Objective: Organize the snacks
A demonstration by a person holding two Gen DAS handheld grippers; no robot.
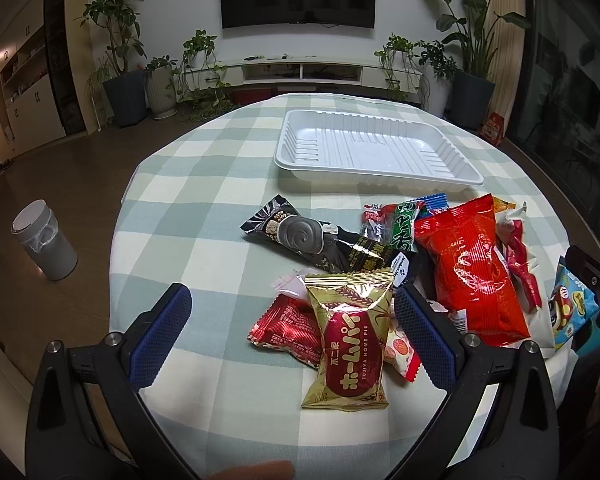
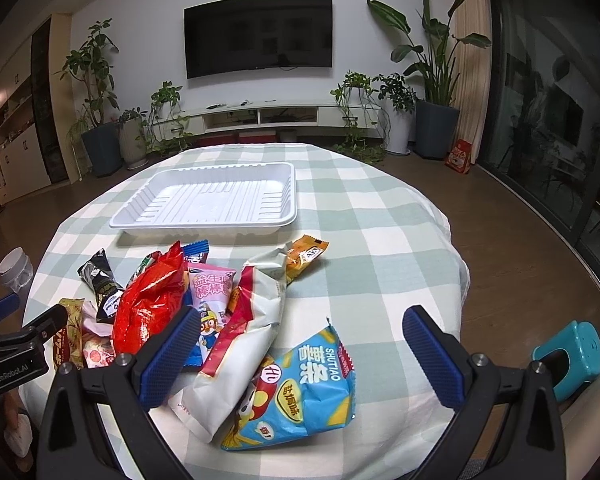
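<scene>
Hovering low over the near edge of the table [image 1: 204, 216], you are holding both grippers with their fingers spread wide and gripping nothing. Your left gripper [image 1: 292, 334] is framing the gold packet [image 1: 350, 344], which is lying on top of a small red packet [image 1: 288, 330], so you are probably best closing across the gold one's narrow width and lifting straight up to avoid dragging its neighbour. Your right gripper [image 2: 300, 354] is sitting over the blue chip bag [image 2: 300, 396] and the white bag [image 2: 248, 344] overlapping it; pinching a crimped edge rather than the puffy middle should keep it from slipping. Beyond these, the big red bag [image 1: 474, 270] and the black wrapper [image 1: 300, 234] are waiting in the heap. Farther still, the white tray [image 1: 374, 148] is standing empty, well apart from the pile, likely where everything is going.
</scene>
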